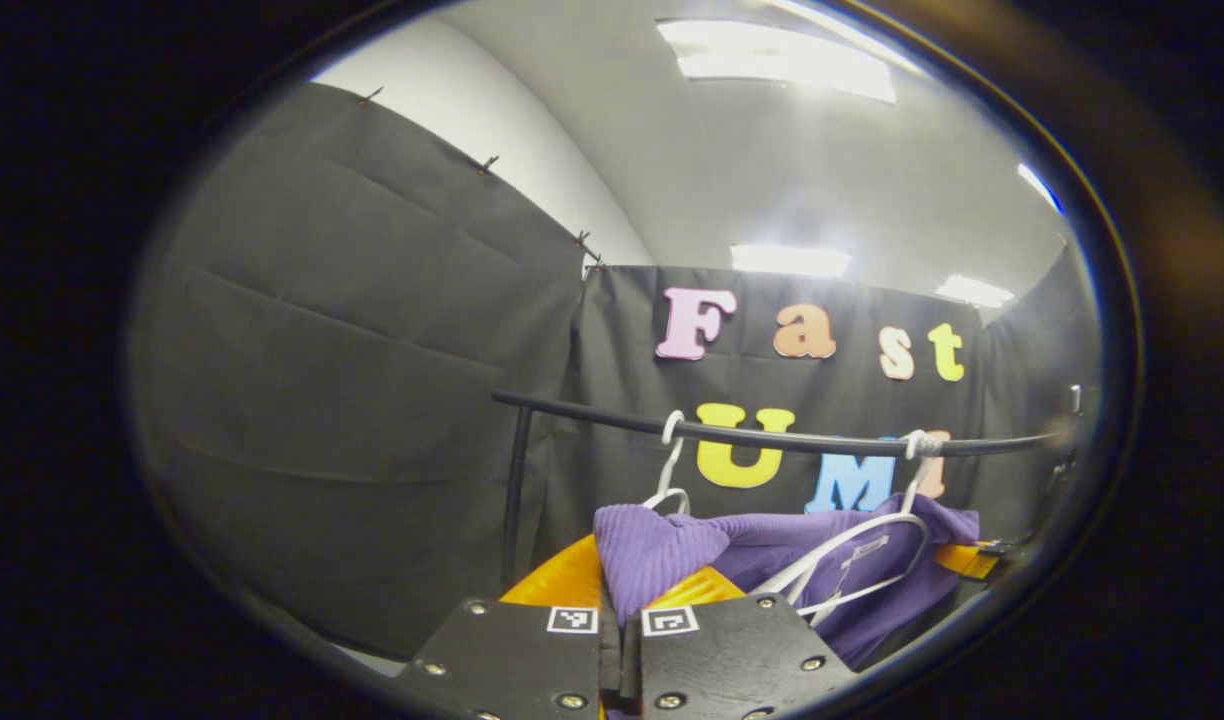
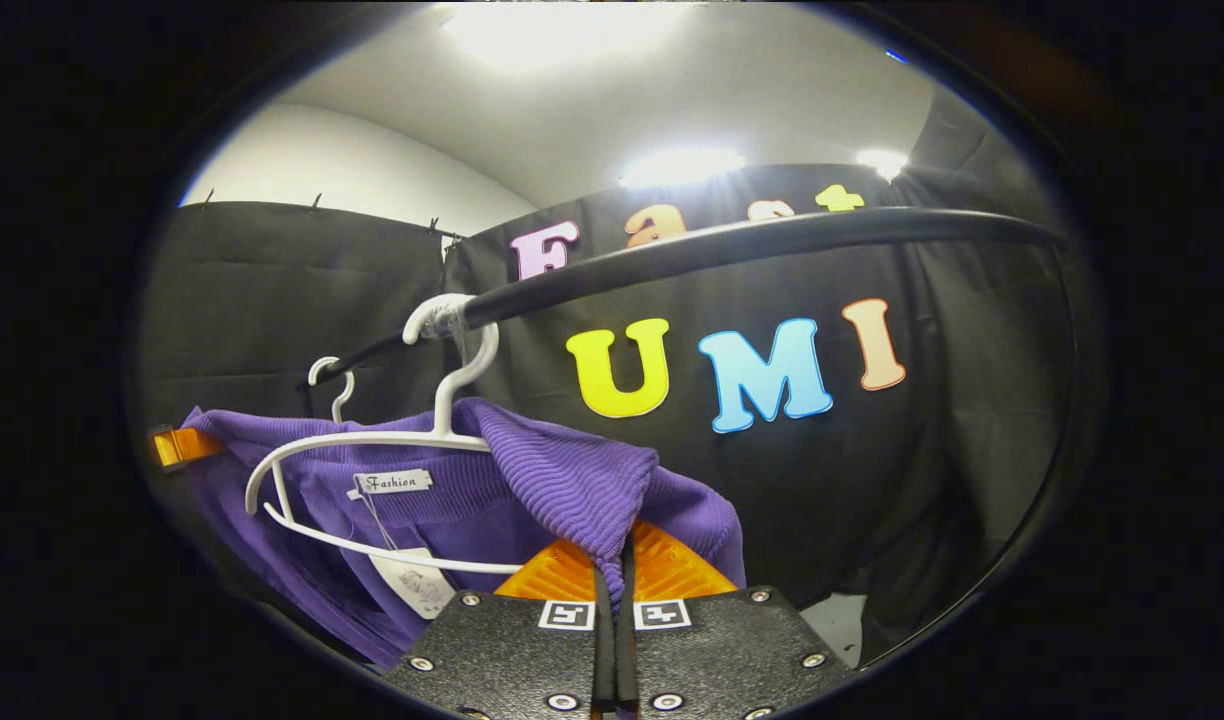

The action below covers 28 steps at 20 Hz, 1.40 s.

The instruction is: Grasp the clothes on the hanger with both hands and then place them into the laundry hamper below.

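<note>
A purple ribbed garment (image 1: 672,545) hangs bunched under the black rail (image 1: 772,438), still around a white hanger (image 1: 842,545). My left gripper (image 1: 627,592) is shut on one fold of it, the cloth squeezed between the orange fingers (image 1: 562,580). In the right gripper view the same garment (image 2: 562,470) drapes over the white hanger (image 2: 372,440), which hooks on the rail (image 2: 722,245). My right gripper (image 2: 614,562) is shut on another fold, its orange fingers (image 2: 672,565) pressing both sides. Each view shows the other gripper's orange finger tip (image 1: 962,560) (image 2: 177,447) at the garment's far end.
A second white hanger hook (image 1: 672,440) sits on the rail, also seen behind the first as a small hook (image 2: 332,385). The rail's upright post (image 1: 515,490) stands at the left. Black cloth walls close in on all sides.
</note>
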Available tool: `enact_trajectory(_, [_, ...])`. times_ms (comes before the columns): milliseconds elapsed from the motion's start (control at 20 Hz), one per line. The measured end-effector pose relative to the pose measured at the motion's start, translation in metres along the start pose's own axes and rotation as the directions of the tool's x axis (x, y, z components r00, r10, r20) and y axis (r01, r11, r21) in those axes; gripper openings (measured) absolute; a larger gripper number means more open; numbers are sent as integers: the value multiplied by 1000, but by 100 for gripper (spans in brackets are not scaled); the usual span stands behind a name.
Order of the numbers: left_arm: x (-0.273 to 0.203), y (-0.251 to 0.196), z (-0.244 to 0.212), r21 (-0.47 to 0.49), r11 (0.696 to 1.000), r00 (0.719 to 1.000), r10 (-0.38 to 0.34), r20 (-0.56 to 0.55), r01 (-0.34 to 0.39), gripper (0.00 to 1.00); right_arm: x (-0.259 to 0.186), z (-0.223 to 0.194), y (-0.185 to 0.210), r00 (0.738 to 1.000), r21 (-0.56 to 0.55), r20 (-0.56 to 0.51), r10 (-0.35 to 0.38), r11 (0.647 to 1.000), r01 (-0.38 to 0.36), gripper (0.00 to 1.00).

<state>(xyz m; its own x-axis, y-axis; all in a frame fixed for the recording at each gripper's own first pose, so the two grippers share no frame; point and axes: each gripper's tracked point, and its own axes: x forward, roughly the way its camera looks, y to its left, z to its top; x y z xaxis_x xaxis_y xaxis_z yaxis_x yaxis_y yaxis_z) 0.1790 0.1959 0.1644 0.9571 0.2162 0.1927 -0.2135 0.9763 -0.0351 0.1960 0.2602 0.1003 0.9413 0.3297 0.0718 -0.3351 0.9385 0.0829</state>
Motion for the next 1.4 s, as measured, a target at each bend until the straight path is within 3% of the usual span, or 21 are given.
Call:
enact_trajectory(350, [5, 2, -39, -21, 999, 998, -39, -53, 38, 1, 2, 8, -21, 997, -22, 29, -67, 998, 67, 0])
enact_trajectory(400, [3, 0, -45, -20, 999, 997, -43, -61, 42, 7, 2, 9, -25, 997, -25, 32, -73, 997, 74, 0])
enact_trajectory(600, [-2, -14, -70, -17, 998, 994, -66, -88, 64, 1, 5, 14, -40, 995, -39, 49, -89, 995, 91, 0])
enact_trajectory(700, [-4, -23, -81, -4, 998, 993, -67, -95, 66, 1, 8, 16, -53, 993, -52, 57, -99, 993, 102, 0])
enact_trajectory(750, [-3, -30, -85, 0, 998, 993, -65, -100, 65, 6, 10, 17, -62, 992, -55, 61, -108, 992, 111, 0])
enact_trajectory(800, [-2, -36, -89, -3, 998, 992, -67, -105, 67, 1, 11, 19, -71, 991, -55, 65, -118, 991, 122, 0])
enact_trajectory(900, [1, -50, -100, -10, 997, 991, -71, -116, 70, 1, 17, 20, -89, 989, -45, 64, -133, 990, 136, 0])
enact_trajectory(950, [2, -56, -105, -12, 998, 990, -70, -120, 69, 7, 19, 20, -99, 988, -41, 64, -139, 989, 142, 0])
enact_trajectory(1050, [-1, -63, -112, -13, 997, 989, -75, -129, 74, 1, 24, 19, -114, 986, -43, 65, -151, 987, 154, 0])
enact_trajectory(1100, [-2, -67, -115, -9, 997, 988, -76, -133, 75, 7, 25, 17, -120, 987, -41, 63, -151, 987, 154, 0])
enact_trajectory(1150, [0, -75, -118, -1, 997, 988, -75, -134, 76, 1, 27, 16, -126, 987, -39, 60, -150, 988, 152, 0])
enact_trajectory(1250, [0, -88, -121, 16, 997, 989, -72, -129, 75, 1, 27, 10, -138, 987, -44, 56, -151, 987, 154, 0])
enact_trajectory(1300, [-1, -94, -122, 21, 997, 989, -70, -132, 73, 6, 27, 8, -145, 987, -48, 53, -152, 987, 155, 0])
enact_trajectory(1400, [1, -103, -129, 22, 997, 988, -64, -139, 68, 1, 30, 6, -158, 987, -42, 48, -150, 987, 152, 0])
